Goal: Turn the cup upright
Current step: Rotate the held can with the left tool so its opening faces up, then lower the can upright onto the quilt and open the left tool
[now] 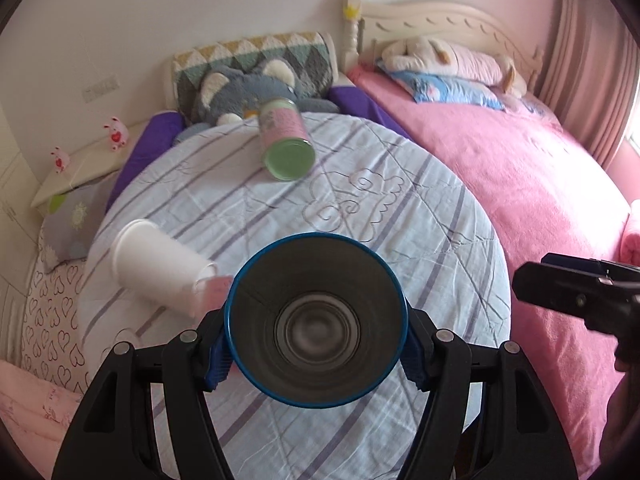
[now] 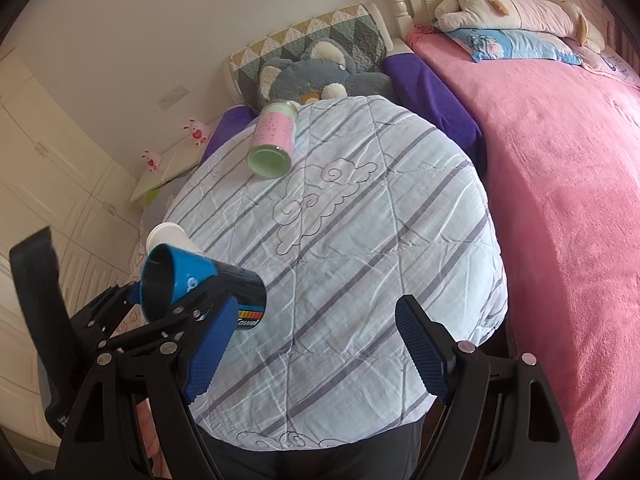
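Observation:
My left gripper (image 1: 316, 344) is shut on a blue cup (image 1: 316, 320), held tilted above the striped quilt with its open mouth toward the camera. In the right wrist view the blue cup (image 2: 188, 280) lies sideways in the left gripper (image 2: 192, 300), mouth to the left. My right gripper (image 2: 320, 352) is open and empty above the quilt's near part; it shows at the right edge of the left wrist view (image 1: 568, 292). A white cup (image 1: 160, 268) lies on its side left of the blue cup. A pink and green cup (image 1: 286, 140) lies on its side at the far end.
The striped quilt (image 2: 360, 240) covers a round surface. A pink bed (image 2: 560, 200) with plush toys runs along the right. A grey plush toy (image 1: 248, 92) and a patterned cushion (image 1: 260, 52) sit behind the quilt. White cabinets (image 2: 60, 160) stand at the left.

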The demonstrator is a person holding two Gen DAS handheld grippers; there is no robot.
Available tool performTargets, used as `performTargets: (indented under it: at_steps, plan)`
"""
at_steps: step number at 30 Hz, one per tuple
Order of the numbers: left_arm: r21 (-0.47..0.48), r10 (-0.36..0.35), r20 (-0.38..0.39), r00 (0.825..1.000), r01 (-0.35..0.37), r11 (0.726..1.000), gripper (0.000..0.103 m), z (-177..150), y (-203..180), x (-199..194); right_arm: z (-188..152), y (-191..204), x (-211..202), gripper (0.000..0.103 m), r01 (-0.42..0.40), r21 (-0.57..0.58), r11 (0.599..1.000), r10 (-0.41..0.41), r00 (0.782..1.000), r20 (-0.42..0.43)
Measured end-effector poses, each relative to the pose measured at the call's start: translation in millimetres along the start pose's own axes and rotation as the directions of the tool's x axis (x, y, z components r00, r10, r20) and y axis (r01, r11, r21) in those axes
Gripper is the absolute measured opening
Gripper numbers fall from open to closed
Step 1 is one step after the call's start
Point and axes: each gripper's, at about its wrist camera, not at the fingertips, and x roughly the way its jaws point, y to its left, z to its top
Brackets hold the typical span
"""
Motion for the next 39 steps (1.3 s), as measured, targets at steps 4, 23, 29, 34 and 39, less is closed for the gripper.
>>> performTargets:
  at_steps: [4, 23, 29, 34, 39]
  plan:
    - [-0.037, 0.004, 0.031, 1.000, -0.003, 0.999, 0.068, -19, 19, -17, -5, 17, 1, 0.082, -0.016, -0.033, 0.999, 0.016, 1.000, -0.003]
    - [-0.101, 0.039, -0.017, 0.999, -0.040, 0.994, 0.068, -61, 65, -22, -29, 76, 11, 0.082, -0.073, -0.113, 0.991, 0.070, 0.997, -0.034]
    - [-0.097, 0.046, -0.014, 0.999, -0.047, 0.994, 0.068, -56, 63, -13, -33, 77, 19, 0.082, -0.071, -0.106, 0.992, 0.066, 0.997, -0.048]
    - [-0.104, 0.036, -0.024, 0.999, -0.039, 0.994, 0.069, -49, 67, -7, -31, 77, 19, 0.082, -0.074, -0.097, 0.992, 0.070, 0.997, -0.043]
    - [-0.084, 0.067, -0.025, 0.997, -0.069, 0.994, 0.076, -46, 65, -7, -30, 79, 19, 0.082, -0.076, -0.097, 0.992, 0.072, 0.997, -0.042]
